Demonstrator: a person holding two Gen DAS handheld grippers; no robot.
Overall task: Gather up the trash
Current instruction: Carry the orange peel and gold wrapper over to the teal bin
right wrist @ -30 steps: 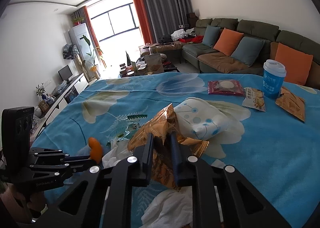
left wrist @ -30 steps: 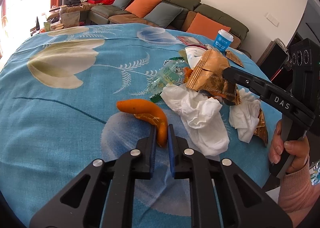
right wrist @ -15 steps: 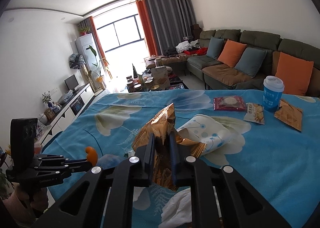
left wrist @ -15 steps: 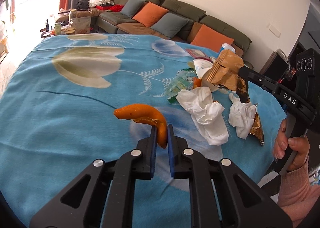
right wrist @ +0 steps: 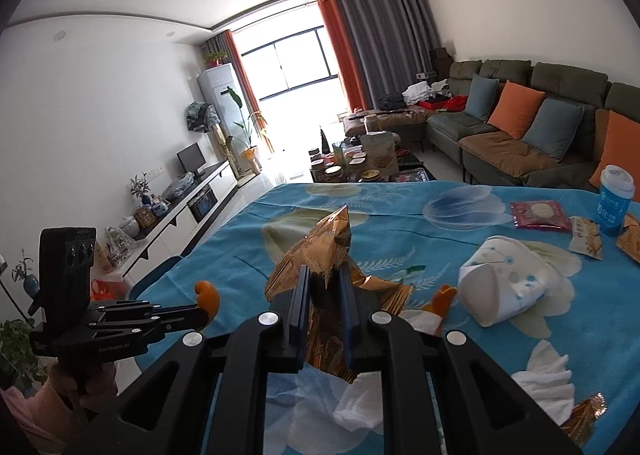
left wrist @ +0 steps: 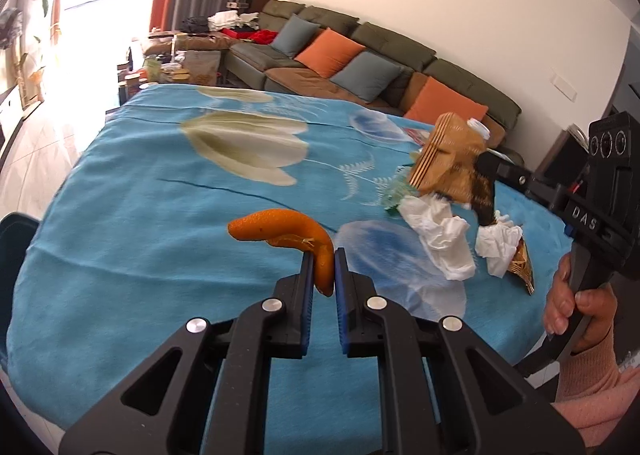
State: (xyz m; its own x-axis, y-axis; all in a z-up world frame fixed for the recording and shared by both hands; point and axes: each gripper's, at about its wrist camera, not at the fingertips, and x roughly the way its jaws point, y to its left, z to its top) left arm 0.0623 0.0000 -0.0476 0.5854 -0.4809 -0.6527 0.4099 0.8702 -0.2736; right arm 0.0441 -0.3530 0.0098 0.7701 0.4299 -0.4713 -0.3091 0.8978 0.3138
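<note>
My left gripper point(left wrist: 321, 269) was clenched on the curled orange peel strip point(left wrist: 288, 233), my right gripper point(right wrist: 323, 309) on the crumpled gold foil wrapper point(right wrist: 320, 251); I held both clear above the blue floral-clothed surface point(left wrist: 140, 223), presumably for binning together.

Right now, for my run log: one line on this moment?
left tongs: shut on orange peel | right tongs: shut on gold wrapper | tissues: on table

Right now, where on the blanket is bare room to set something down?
Bare: the blanket's window-side half, from the orange peel out to the edge. Crowded: the sofa-side strip with tissues, paper cup, snack packets and blue cup.
</note>
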